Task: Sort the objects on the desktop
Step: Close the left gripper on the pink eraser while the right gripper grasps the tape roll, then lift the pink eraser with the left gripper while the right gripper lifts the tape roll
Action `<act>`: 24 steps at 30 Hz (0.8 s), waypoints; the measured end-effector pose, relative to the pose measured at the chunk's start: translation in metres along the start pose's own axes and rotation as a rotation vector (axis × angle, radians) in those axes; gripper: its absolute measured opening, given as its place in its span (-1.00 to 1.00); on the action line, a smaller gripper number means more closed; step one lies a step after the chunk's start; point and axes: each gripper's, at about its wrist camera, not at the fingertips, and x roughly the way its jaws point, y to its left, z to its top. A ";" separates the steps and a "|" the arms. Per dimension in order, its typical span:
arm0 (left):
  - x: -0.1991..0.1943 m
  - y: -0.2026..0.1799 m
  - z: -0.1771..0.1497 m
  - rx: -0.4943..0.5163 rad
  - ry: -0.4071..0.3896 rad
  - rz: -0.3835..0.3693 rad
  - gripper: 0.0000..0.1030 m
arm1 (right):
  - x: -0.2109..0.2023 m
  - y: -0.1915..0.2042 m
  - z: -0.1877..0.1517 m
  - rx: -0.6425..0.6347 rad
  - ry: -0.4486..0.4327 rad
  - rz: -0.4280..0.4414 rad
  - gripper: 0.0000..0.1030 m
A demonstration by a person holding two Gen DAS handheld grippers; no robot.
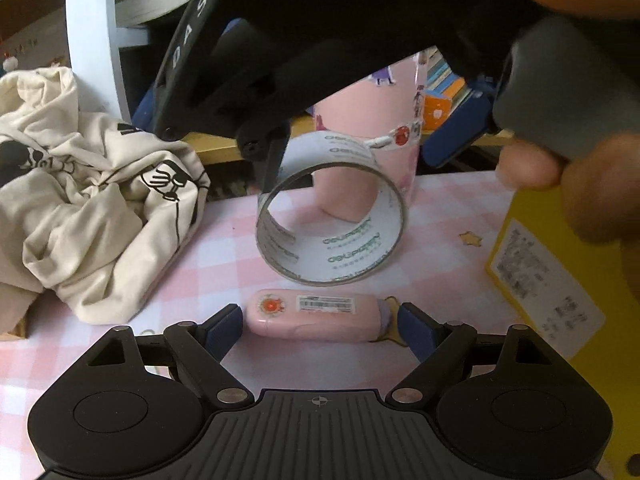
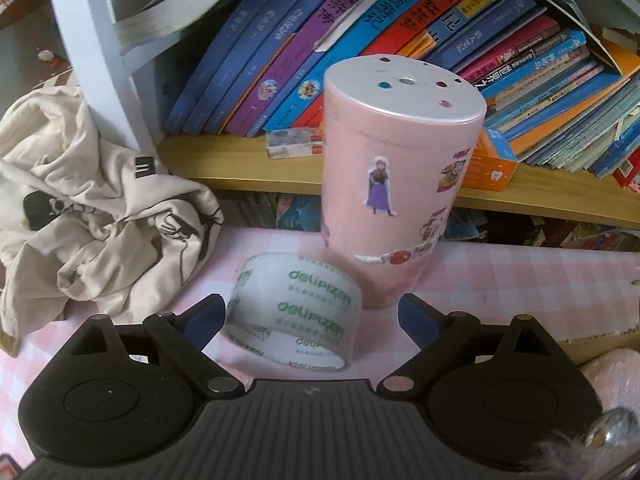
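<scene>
**Both grippers poised over tape roll and small pink case**

The pink-checked desktop (image 2: 520, 272) carries the clutter: a crumpled cream garment (image 2: 92, 216) at the left, a tall pink sticker-covered canister (image 2: 396, 184) standing upright before the bookshelf (image 2: 400, 40), a yellow box (image 1: 560, 280) at the right edge. Just in front of the canister stands a roll of clear tape (image 2: 296, 308) on its edge, and nearer the left wrist camera lies a small pink oblong case (image 1: 316, 316) flat on the cloth.

The right gripper (image 2: 312, 316) reaches down from above, jaws wide, one blue pad beside the roll's left wall and the other well clear on the right; it holds nothing. A hand (image 1: 560, 168) wraps its grey handle. The left gripper (image 1: 320, 320) sits low, jaws wide, straddling the pink case end to end without pinching it.

This reads either as a pick-up about to close or as a set-down just released; the pictures do not settle which. No sorting bin is plainly identifiable.
</scene>
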 end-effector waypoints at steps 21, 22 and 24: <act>-0.008 0.023 -0.003 -0.004 0.007 -0.018 0.50 | 0.017 0.002 0.005 0.018 0.054 0.135 0.68; -0.010 0.026 -0.004 -0.009 0.014 -0.017 0.50 | 0.013 0.002 0.004 0.021 0.048 0.139 0.68; -0.015 0.030 -0.005 -0.017 0.025 -0.019 0.50 | 0.005 0.001 0.002 0.026 0.040 0.148 0.68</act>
